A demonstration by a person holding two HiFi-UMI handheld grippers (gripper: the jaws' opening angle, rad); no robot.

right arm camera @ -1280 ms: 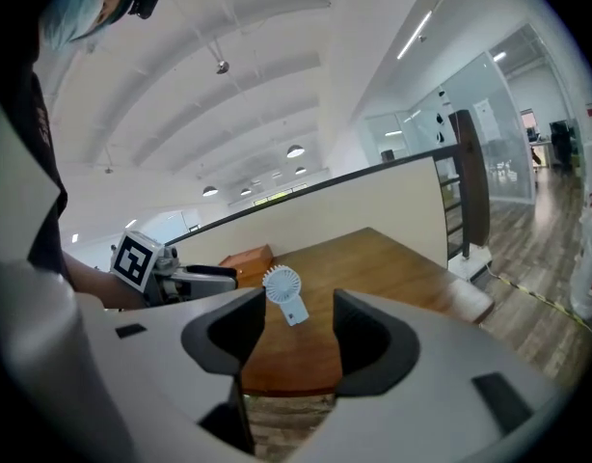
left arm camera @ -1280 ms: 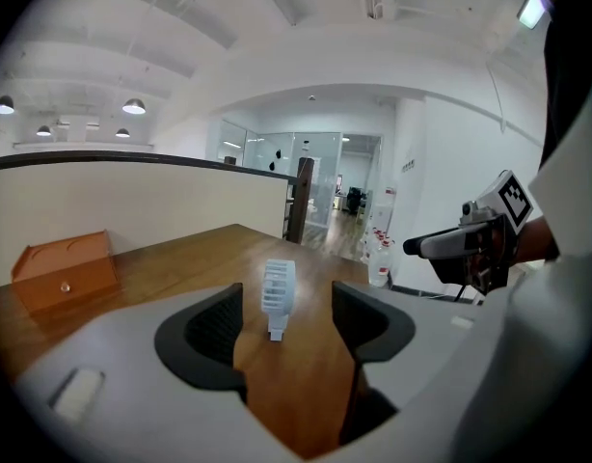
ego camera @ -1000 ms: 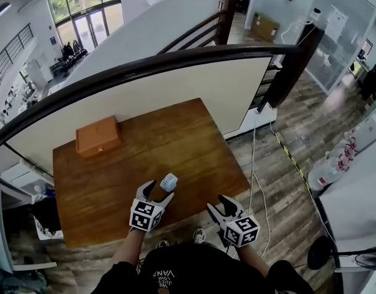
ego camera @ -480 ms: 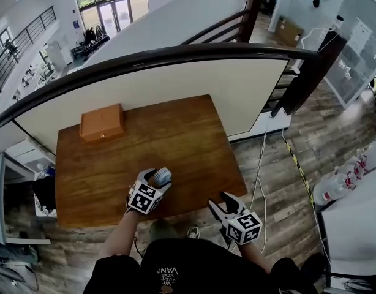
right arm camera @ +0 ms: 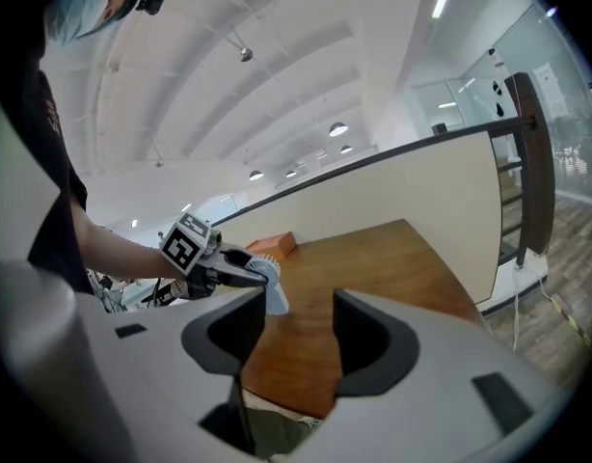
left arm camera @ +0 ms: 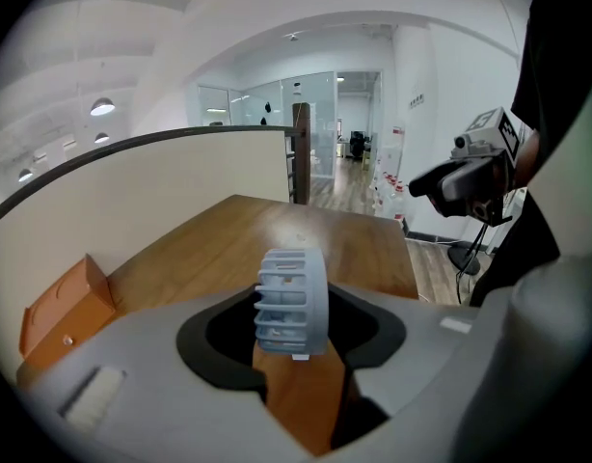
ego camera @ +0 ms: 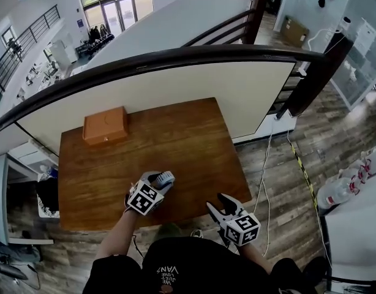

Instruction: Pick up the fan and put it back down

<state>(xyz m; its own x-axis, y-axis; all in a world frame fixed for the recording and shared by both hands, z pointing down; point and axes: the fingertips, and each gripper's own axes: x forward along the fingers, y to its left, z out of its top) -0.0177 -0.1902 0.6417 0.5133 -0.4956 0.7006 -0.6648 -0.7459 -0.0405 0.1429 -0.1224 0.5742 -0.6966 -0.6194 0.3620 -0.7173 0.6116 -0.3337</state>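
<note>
fan (left arm camera: 291, 302) pinched in the left gripper (ego camera: 158, 180), by the near edge of the wooden table (ego camera: 194, 139)

the left jaws have just been closing and are seen pressed on the ribbed disc's two flat sides, so its thin axis runs from jaw to jaw and its rim is stood on edge. whether it rests on the wood cannot be told. the right gripper (ego camera: 217, 204) is held spread and empty, apart to the right; a straight lift is judged enough.

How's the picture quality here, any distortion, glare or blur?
Head view: strong fisheye, the railing bows. Left gripper view: fan sharp, corners vignetted black, faint sheen on the table. Right gripper view: same black corners, ceiling lights bright.
</note>
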